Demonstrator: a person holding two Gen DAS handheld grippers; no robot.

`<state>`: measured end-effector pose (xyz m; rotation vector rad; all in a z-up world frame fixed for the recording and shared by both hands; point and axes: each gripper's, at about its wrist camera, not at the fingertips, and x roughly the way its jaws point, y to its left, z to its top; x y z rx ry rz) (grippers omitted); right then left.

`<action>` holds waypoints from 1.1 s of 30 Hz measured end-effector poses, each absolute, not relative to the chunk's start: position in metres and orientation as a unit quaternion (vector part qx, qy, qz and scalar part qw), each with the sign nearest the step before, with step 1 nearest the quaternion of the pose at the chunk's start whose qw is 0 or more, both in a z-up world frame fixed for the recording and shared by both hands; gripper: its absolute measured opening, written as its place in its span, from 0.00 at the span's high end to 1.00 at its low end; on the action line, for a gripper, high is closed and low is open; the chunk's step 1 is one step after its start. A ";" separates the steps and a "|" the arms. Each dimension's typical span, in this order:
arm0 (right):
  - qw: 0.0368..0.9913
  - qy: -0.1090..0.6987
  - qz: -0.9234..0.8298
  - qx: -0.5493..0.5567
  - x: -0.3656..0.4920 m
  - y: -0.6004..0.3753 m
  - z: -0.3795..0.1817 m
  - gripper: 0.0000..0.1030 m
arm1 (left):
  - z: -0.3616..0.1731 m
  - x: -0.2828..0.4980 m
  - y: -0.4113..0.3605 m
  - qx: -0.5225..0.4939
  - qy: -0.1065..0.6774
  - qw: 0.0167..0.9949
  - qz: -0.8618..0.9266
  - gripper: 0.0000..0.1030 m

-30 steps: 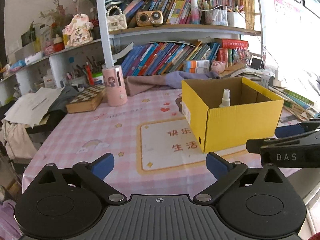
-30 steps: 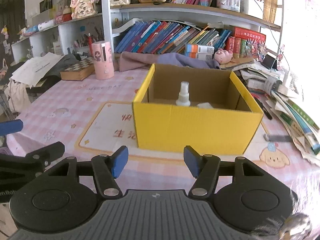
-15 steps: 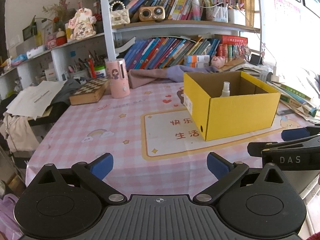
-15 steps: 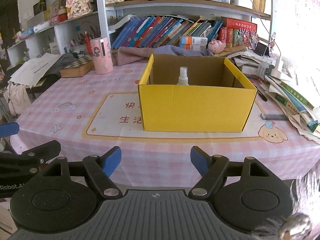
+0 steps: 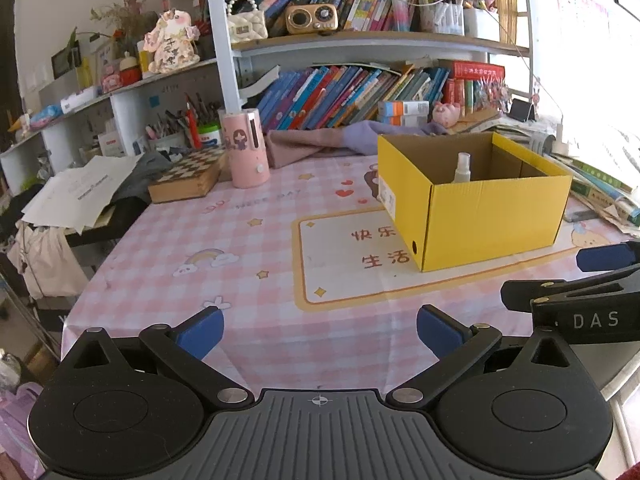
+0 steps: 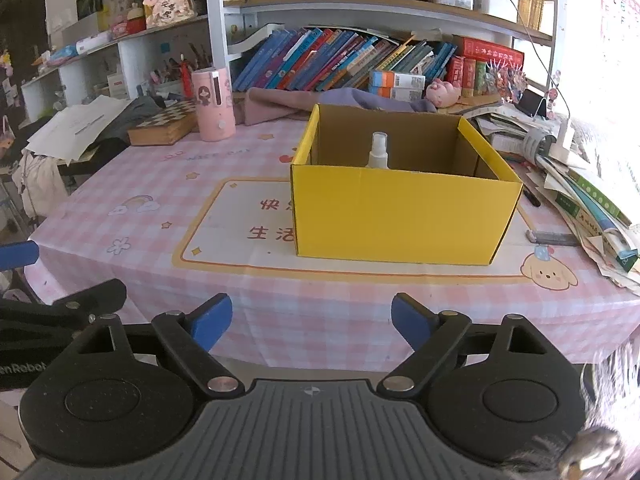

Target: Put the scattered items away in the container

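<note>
1. Your right gripper (image 6: 311,322) has just been opening wider; nothing sits between its jaws.
2. Your left gripper (image 5: 319,332) is gaping, empty.
3. The bottle (image 6: 378,151) is standing inside the box (image 6: 404,216); you're backing away, seemingly finished.

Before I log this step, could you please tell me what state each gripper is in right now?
Left gripper: open, nothing between its blue pads.
Right gripper: open, jaws have just been opening, nothing between them.
</note>
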<state>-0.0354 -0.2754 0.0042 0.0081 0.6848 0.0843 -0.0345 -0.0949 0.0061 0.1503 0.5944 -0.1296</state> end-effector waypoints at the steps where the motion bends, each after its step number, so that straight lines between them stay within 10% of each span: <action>1: 0.941 0.336 0.043 0.003 -0.035 -0.275 0.004 0.15 | 0.006 -0.034 -0.094 0.070 0.294 0.951 -0.063 0.00; 33: 0.938 0.344 0.044 -0.002 -0.032 -0.270 0.005 0.07 | 0.007 -0.031 -0.084 0.060 0.303 0.950 -0.053 0.00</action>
